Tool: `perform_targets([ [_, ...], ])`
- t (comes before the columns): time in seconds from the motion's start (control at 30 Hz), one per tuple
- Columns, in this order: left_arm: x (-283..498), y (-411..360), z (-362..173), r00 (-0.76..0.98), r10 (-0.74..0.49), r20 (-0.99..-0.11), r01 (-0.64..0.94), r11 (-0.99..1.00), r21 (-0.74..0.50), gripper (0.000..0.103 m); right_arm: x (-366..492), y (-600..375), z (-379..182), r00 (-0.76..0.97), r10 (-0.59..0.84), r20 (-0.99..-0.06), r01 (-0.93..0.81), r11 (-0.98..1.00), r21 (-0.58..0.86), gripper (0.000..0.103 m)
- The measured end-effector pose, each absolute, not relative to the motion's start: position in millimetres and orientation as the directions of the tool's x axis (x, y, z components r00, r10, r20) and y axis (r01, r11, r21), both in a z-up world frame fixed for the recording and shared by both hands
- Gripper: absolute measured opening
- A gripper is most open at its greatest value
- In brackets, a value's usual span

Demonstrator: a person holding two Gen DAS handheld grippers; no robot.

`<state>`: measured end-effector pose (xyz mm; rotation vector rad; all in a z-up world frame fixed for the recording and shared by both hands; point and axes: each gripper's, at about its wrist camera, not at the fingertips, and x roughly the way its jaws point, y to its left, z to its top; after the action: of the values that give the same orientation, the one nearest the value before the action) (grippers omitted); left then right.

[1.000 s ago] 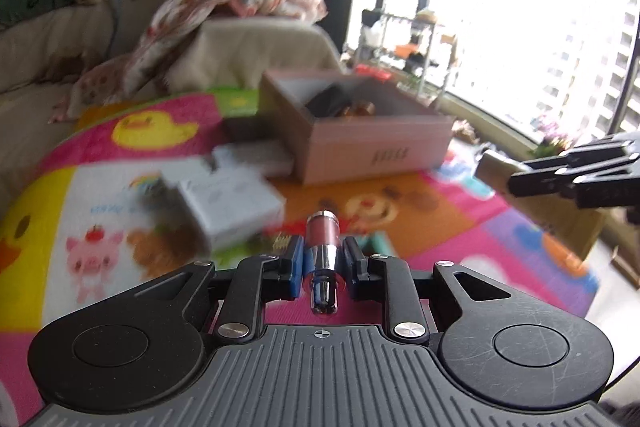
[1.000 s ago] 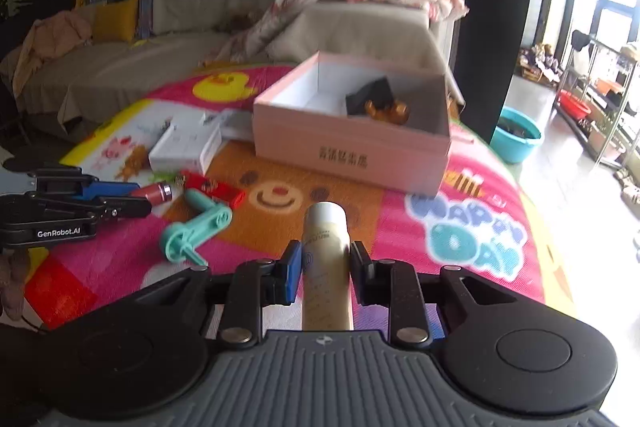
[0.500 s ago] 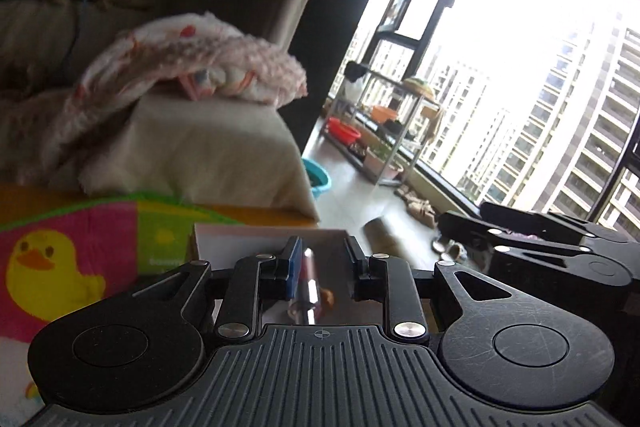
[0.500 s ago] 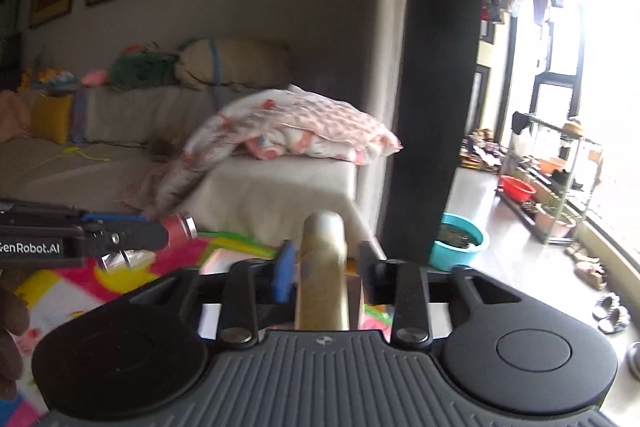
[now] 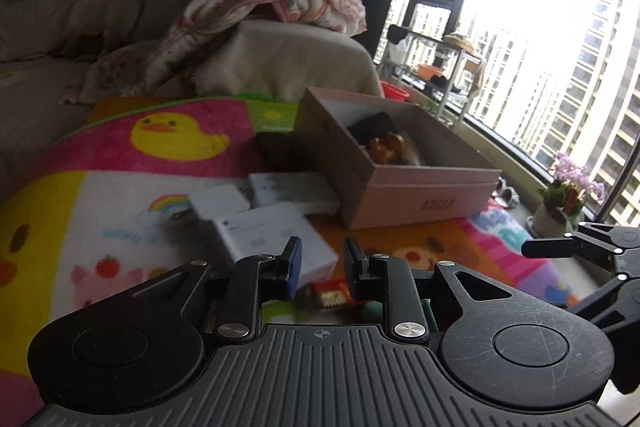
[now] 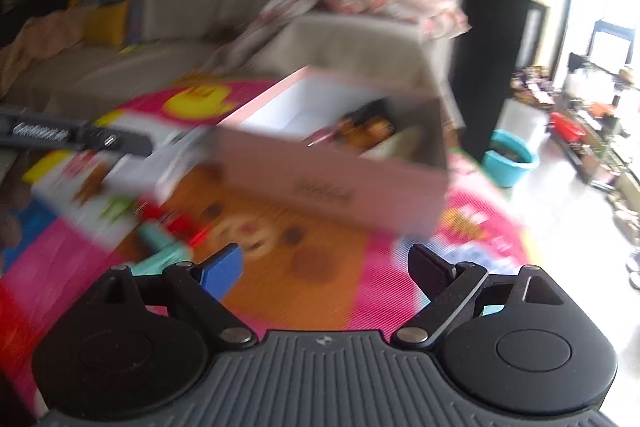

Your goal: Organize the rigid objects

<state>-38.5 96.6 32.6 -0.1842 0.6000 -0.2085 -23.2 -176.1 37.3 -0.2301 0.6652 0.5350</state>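
- Left claw (image 5: pixel 320 269): narrow, nothing between the jaws now; small pink tube carried a second ago gone from it.
- Right claw (image 6: pixel 326 267): jaws opening, already wide, nothing between them; cream bottle (image 5: pixel 412 155) no longer gripped.
- Just past the claws, on the play mat (image 5: pixel 120 147): red packet (image 5: pixel 332 293), teal roller (image 6: pixel 160 251), white boxes (image 5: pixel 276 239), all untouched.
- Farther on, pink box (image 5: pixel 420 191): cream bottle apparently lying inside by the gold trinket (image 5: pixel 386 147); tube likely there too, hard to tell.
- Judged: both drops done, remaining clutter next.
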Motion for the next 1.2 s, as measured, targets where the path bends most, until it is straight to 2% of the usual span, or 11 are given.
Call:
perform_targets([
  [0.13, -49.3, 109.8, 27.4, 0.797, -0.223, -0.561, 0.100, 0.965, -0.242, 0.025, -45.5, -144.6, 33.7, 0.571, 0.514, -0.639, -0.625, 0.778, 0.068, 0.090],
  [0.23, -52.9, 109.7, 27.1, 0.792, -0.219, -0.569, 0.095, 0.966, -0.239, 0.025, -53.5, -119.3, 32.1, 0.569, 0.529, -0.629, -0.647, 0.761, 0.055, 0.090],
  [0.4, -56.5, 98.5, 28.6, 0.782, -0.251, -0.570, 0.152, 0.964, -0.216, 0.025, -53.8, -103.3, 23.9, 0.650, 0.421, -0.633, -0.613, 0.783, -0.108, 0.090],
  [0.57, -51.7, 76.8, 27.0, 0.760, -0.300, -0.576, 0.243, 0.954, -0.176, 0.025, -30.3, -133.7, 14.5, 0.768, 0.186, -0.613, -0.415, 0.873, -0.255, 0.090],
  [0.63, -47.3, 65.7, 25.3, 0.748, -0.316, -0.583, 0.287, 0.947, -0.144, 0.025, -16.5, -151.2, 10.8, 0.760, 0.120, -0.639, -0.337, 0.913, -0.229, 0.090],
  [0.8, -27.4, 42.7, 20.8, 0.726, -0.320, -0.609, 0.361, 0.931, -0.059, 0.025, -0.1, -191.7, 5.8, 0.683, 0.216, -0.697, -0.288, 0.958, 0.015, 0.091],
  [0.97, -9.9, 34.4, 14.8, 0.704, -0.293, -0.647, 0.388, 0.921, 0.006, 0.028, -3.1, -190.2, 3.0, 0.693, 0.221, -0.686, -0.295, 0.956, 0.010, 0.094],
  [1.2, -5.8, 47.4, 13.4, 0.678, -0.332, -0.655, 0.397, 0.916, -0.054, 0.031, -2.0, -191.8, 1.0, 0.675, 0.247, -0.695, -0.315, 0.949, 0.031, 0.102],
])
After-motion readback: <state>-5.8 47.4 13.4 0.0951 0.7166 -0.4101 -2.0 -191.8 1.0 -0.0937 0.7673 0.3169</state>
